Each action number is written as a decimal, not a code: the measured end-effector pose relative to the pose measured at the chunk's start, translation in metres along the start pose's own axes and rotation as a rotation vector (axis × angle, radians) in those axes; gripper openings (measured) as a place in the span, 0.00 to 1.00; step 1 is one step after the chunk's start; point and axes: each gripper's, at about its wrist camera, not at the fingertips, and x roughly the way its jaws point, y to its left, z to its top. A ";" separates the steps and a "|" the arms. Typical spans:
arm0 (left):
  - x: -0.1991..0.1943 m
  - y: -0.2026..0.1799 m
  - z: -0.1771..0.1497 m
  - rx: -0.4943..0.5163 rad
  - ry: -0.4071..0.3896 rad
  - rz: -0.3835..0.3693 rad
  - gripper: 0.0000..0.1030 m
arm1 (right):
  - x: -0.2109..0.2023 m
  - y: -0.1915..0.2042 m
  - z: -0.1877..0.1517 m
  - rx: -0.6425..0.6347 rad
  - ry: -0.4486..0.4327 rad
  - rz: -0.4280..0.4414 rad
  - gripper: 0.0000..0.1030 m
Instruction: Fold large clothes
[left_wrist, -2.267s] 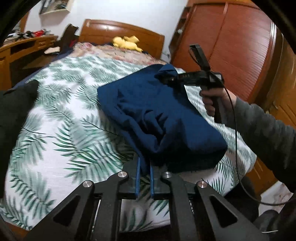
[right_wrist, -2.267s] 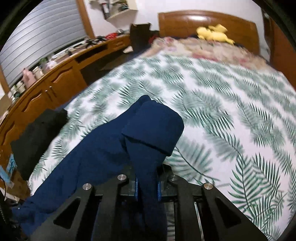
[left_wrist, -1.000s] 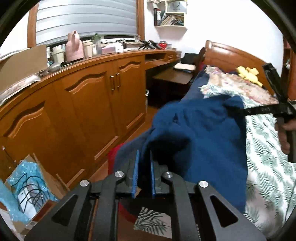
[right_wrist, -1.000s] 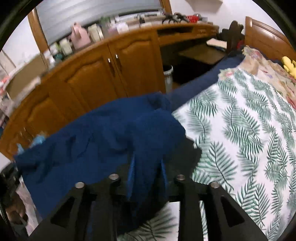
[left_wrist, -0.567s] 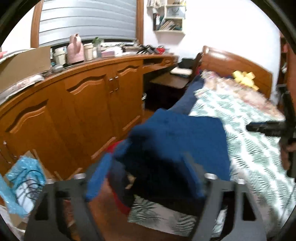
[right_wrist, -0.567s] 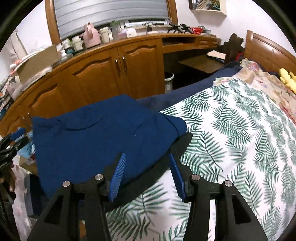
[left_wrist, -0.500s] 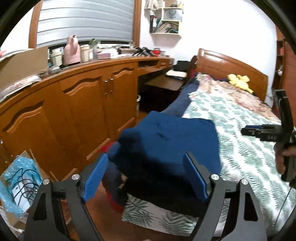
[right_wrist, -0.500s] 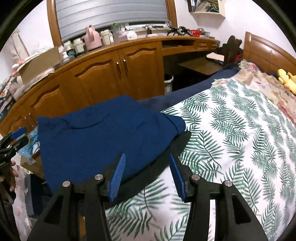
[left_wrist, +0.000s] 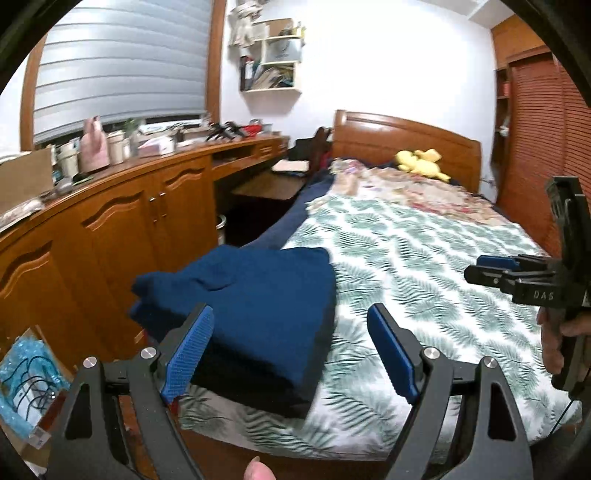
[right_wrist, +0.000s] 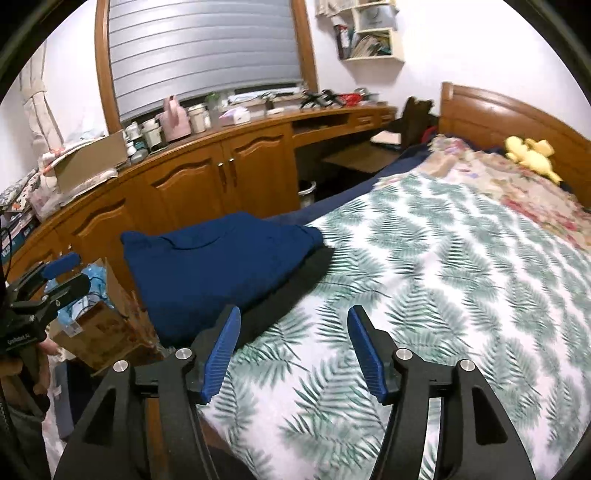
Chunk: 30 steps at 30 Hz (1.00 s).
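A folded dark blue garment (left_wrist: 255, 302) lies on top of a folded black garment (left_wrist: 258, 384) at the near left corner of the bed; it also shows in the right wrist view (right_wrist: 218, 266). My left gripper (left_wrist: 291, 354) is open and empty, just short of the stack. My right gripper (right_wrist: 293, 350) is open and empty over the leaf-print sheet (right_wrist: 443, 295), right of the stack. Each gripper shows in the other's view, the right one (left_wrist: 517, 275) and the left one (right_wrist: 48, 284).
A wooden cabinet run (left_wrist: 122, 229) with cluttered top stands left of the bed. A cardboard box with blue items (right_wrist: 92, 314) sits on the floor by the bed corner. A yellow plush toy (left_wrist: 421, 164) lies by the headboard. A wardrobe (left_wrist: 543, 147) stands at the right.
Both grippers carried the blue garment to the bed's left corner, set it on the black garment, let go and opened. Both have since drawn back from the stack.
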 end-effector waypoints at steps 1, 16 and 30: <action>-0.002 -0.005 0.000 0.005 -0.003 -0.010 0.83 | -0.008 -0.001 -0.006 0.002 -0.007 -0.011 0.62; -0.024 -0.137 -0.019 0.115 0.017 -0.146 0.83 | -0.158 -0.037 -0.102 0.097 -0.119 -0.171 0.79; -0.064 -0.269 -0.030 0.206 -0.021 -0.370 0.83 | -0.290 -0.043 -0.185 0.223 -0.231 -0.446 0.79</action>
